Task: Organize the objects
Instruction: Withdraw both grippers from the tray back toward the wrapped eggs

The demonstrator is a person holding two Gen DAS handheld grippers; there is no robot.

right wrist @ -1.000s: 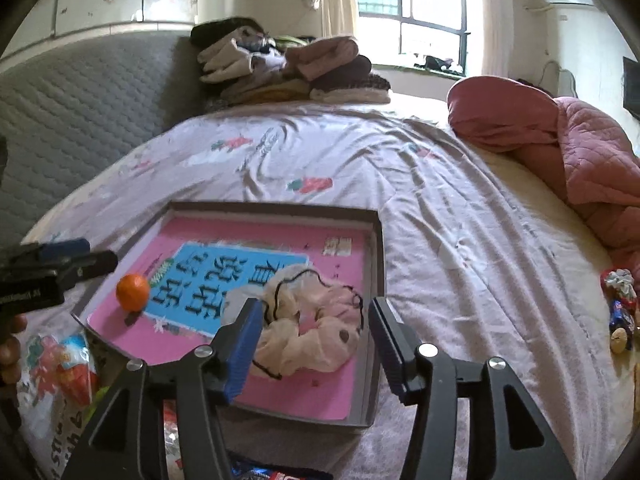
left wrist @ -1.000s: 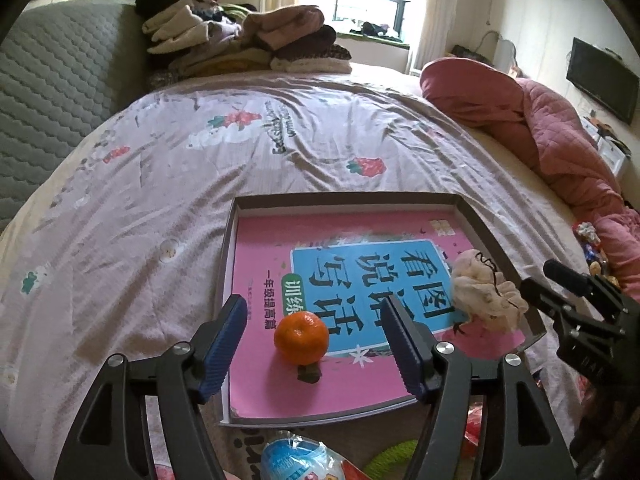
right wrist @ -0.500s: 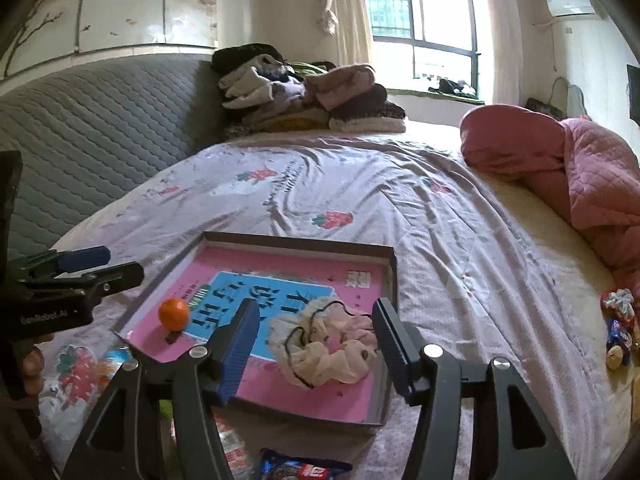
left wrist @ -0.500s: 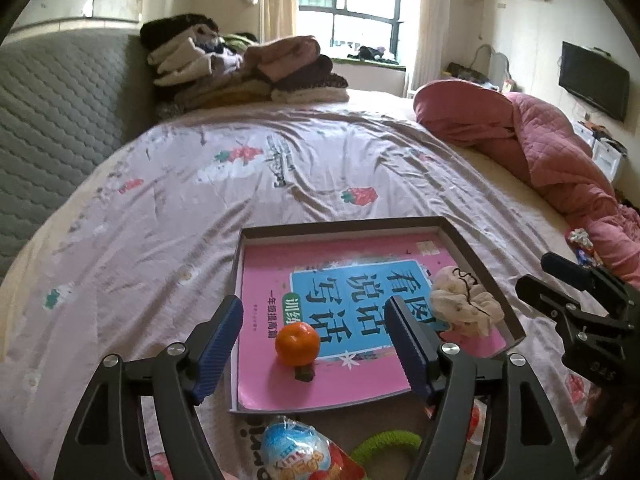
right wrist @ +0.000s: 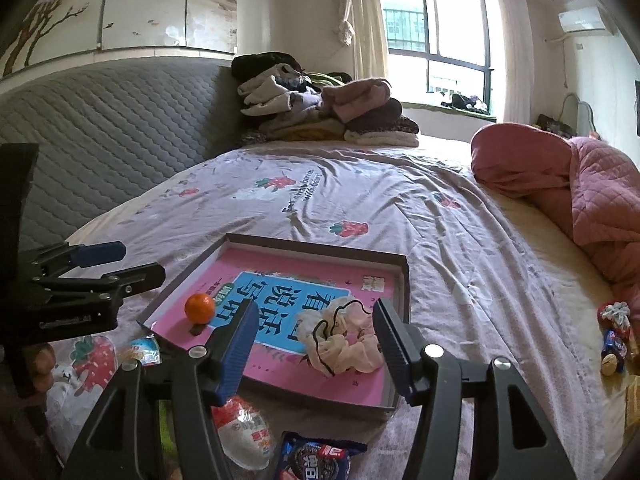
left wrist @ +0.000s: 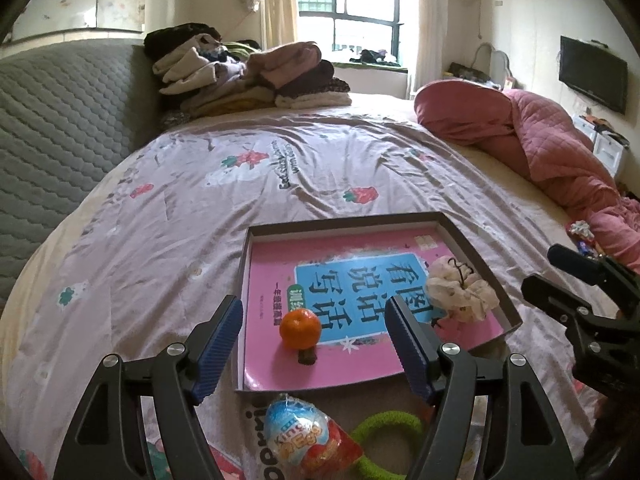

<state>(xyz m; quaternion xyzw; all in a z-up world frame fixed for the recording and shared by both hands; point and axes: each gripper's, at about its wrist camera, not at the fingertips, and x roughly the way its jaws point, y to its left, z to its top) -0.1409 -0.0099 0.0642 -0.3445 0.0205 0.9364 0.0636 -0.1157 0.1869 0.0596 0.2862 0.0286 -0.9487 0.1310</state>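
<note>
A shallow grey box (left wrist: 344, 222) on the bed holds a pink and blue book. On the book lie a small orange (left wrist: 300, 328) and a cream scrunchie (left wrist: 460, 292). My left gripper (left wrist: 314, 312) hovers open above and short of the orange, touching nothing. In the right wrist view the scrunchie (right wrist: 344, 344) lies beyond my open right gripper (right wrist: 316, 308), clear of both pads. The orange (right wrist: 199, 307) and the left gripper (right wrist: 136, 262) show at the left there. The right gripper (left wrist: 546, 270) shows at the right of the left wrist view.
Near the box's front edge lie a chocolate egg (left wrist: 296, 432), a green hair ring (left wrist: 388, 440), a white packet (right wrist: 244, 432) and a dark snack packet (right wrist: 316, 460). Small sweets (right wrist: 614, 340) sit at the right. A pink quilt (left wrist: 540, 140) and folded clothes (left wrist: 248, 76) lie farther back.
Both grippers have drawn back and risen from the box, so more of the bed shows. The orange and the scrunchie stay on the book. Both pairs of jaws stand slightly wider.
</note>
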